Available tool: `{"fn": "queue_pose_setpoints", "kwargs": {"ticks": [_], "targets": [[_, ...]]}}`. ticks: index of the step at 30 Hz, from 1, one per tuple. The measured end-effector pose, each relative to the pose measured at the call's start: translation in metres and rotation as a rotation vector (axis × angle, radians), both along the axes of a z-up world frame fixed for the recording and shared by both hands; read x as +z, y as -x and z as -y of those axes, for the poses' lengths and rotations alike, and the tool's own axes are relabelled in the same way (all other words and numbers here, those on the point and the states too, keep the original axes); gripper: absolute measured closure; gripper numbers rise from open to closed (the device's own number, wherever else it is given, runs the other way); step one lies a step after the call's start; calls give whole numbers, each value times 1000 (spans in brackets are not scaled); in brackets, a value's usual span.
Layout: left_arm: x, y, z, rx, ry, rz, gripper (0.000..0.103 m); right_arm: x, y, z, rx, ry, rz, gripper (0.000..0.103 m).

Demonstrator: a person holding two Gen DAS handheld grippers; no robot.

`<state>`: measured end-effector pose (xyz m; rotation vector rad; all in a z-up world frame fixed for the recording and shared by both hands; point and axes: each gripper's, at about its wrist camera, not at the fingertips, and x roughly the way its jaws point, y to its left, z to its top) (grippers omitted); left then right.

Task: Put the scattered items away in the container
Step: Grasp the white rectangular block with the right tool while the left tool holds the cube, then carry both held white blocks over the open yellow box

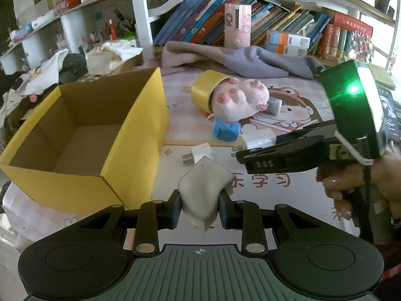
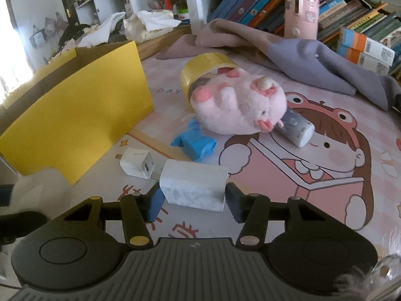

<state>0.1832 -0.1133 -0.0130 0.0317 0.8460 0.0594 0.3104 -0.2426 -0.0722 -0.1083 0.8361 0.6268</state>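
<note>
My left gripper [image 1: 200, 200] is shut on a soft grey-white block [image 1: 204, 185], held above the mat just right of the open yellow cardboard box [image 1: 140, 130]. My right gripper [image 2: 194, 200] has its pads against both sides of a large white marbled charger [image 2: 194, 188] that lies on the mat. Seen from the left wrist view, the right gripper [image 1: 240, 150] reaches in from the right. Loose on the mat are a small white charger [image 2: 139, 166], a blue wrapped piece [image 2: 194, 145], a pink pig plush [image 2: 238, 105], a yellow tape roll [image 2: 200, 67] and a small white bottle [image 2: 298, 130].
A grey and mauve cloth [image 2: 288, 50] lies bunched behind the plush. A pink cylinder case [image 2: 300, 10] stands in front of shelves of books. Clothes and bags pile up beyond the box. A phone [image 1: 391, 118] lies at the mat's right edge.
</note>
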Motion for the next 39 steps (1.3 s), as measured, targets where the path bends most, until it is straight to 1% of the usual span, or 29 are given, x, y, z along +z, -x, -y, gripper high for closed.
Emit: {"fn": "queue_pose_setpoints", "kwargs": {"ticks": [7,10,16,20,23,28,31,33,36,39], "targets": [[0,0,5,-69,16,21,74,16,13,16,-46,-27,-14,53],[5,3,5,-120,22,49,74,26,22,22,-82,-44,-15,53],[20,9,-3,-193,67,114,75,52,49,26,-143,-42,29,53],[30,19,-7,-256,73,160,75,65,68,30,-196,-43,46,53],[35,27,-15,-279,84,185,75,72,81,31,-241,-46,52,53],[41,37,-34,-286,113,213,75,80,102,24,-290,-40,82,53],[43,44,-43,-305,115,235,75,87,116,17,-308,-43,112,53],[44,50,-48,-317,114,235,75,90,125,11,-325,-45,128,53],[44,66,-59,-339,129,238,75,93,142,0,-337,-43,132,53],[44,77,-72,-338,133,244,75,92,159,-14,-334,-33,129,53]]}}
